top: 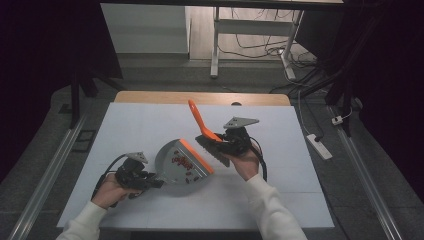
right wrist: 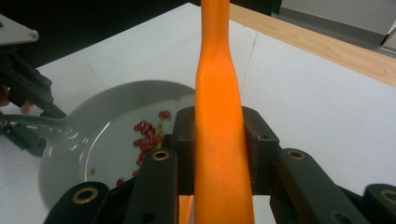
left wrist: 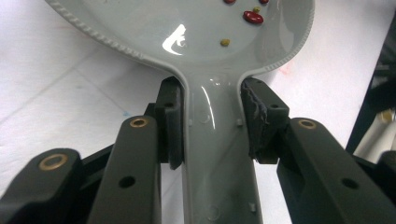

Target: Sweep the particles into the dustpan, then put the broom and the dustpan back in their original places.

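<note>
**Dustpan and brush held over the white table**

Dustpan (top: 180,162) — grey, orange front lip, sits low centre of the high view on the white table (top: 150,125). Brush (top: 210,140), orange handle rising toward upper centre, dark bristle head just right of the pan's lip.

Left gripper (top: 150,181), lower left of the high view: jaws clamped on the pan's grey handle, pads (left wrist: 170,123) pressing both sides.

Right gripper (top: 227,145), centre right: jaws closed on the brush's orange handle (right wrist: 217,140).

Red beans (right wrist: 147,135) — with a few small yellowish bits — scattered inside the pan.
</note>
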`<state>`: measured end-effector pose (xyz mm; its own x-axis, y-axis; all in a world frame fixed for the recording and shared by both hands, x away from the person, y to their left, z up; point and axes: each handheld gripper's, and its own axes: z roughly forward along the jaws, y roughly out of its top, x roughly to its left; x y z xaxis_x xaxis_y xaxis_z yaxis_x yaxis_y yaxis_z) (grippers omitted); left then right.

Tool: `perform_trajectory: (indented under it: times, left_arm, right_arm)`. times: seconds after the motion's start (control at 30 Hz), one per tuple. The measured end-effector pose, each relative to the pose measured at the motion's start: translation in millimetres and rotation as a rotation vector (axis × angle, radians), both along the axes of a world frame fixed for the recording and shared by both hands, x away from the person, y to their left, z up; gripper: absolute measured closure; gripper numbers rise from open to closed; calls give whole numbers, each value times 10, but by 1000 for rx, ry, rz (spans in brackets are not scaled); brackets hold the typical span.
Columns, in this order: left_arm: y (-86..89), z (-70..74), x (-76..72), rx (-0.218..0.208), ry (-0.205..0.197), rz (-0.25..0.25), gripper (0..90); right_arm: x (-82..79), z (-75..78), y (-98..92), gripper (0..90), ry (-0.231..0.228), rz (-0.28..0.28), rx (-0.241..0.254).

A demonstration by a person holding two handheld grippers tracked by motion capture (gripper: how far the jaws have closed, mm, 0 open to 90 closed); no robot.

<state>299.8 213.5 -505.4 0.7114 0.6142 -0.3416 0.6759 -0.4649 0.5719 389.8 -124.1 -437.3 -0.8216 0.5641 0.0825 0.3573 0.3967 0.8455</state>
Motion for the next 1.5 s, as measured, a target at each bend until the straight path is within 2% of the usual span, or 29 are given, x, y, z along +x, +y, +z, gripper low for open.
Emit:
perform_trajectory:
  times: [0.13,0.67,1.27,1.5]
  left_arm:
    - [72,28,7,-19,-14,61,617]
    - [191,69,-31,-69,-37,169,616]
    - [259,102,-77,-82,-64,226,616]
    - [274,110,-124,-71,-78,256,616]
  right_arm:
    - [0,44,-91,702,-7,-5,5]
    - [-42,77,-334,701,11,-23,-27]
    - [-139,41,-571,702,21,-45,-58]
    - [-215,16,-686,702,26,-57,-73]
